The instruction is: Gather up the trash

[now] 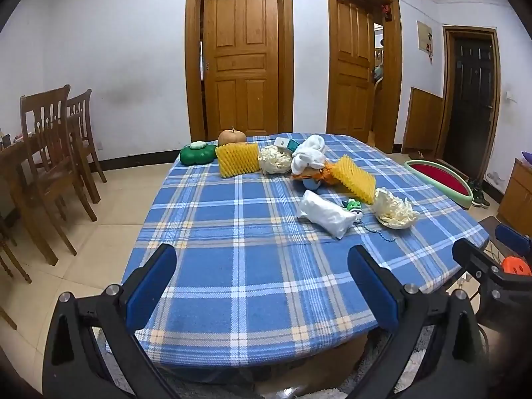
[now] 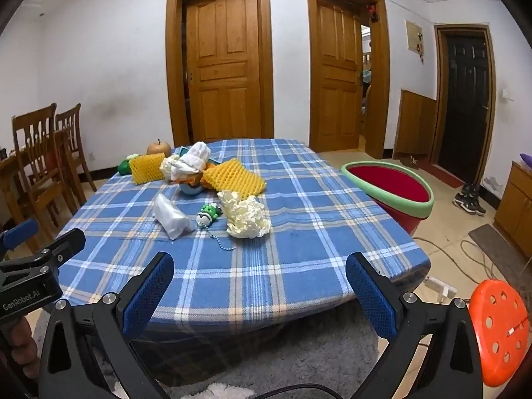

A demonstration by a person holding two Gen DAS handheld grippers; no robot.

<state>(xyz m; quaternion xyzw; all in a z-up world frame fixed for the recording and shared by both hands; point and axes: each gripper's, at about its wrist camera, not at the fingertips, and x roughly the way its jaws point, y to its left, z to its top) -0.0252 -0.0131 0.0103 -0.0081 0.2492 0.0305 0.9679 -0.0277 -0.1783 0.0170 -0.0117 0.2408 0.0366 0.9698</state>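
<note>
- Blue-padded left gripper (image 1: 262, 286) hangs over the near edge of the plaid tablecloth (image 1: 232, 232), fingers spread, gripping nothing.
- White plastic bag (image 1: 324, 213) lies ahead, right of centre, well apart from it.
- Cream crumpled paper (image 2: 246, 214) sits beyond the right gripper (image 2: 259, 289), also spread wide.
- 2 yellow foam nets (image 2: 232, 174) lie farther back.

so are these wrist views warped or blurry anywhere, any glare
Left wrist view: strong fisheye bend, the door frame bows, corners go black, and the tablecloth stays sharp. Right wrist view: same warp and dark corners; the left gripper at the edge looks stretched. No harsh glare in either; the light is soft and even.
</note>
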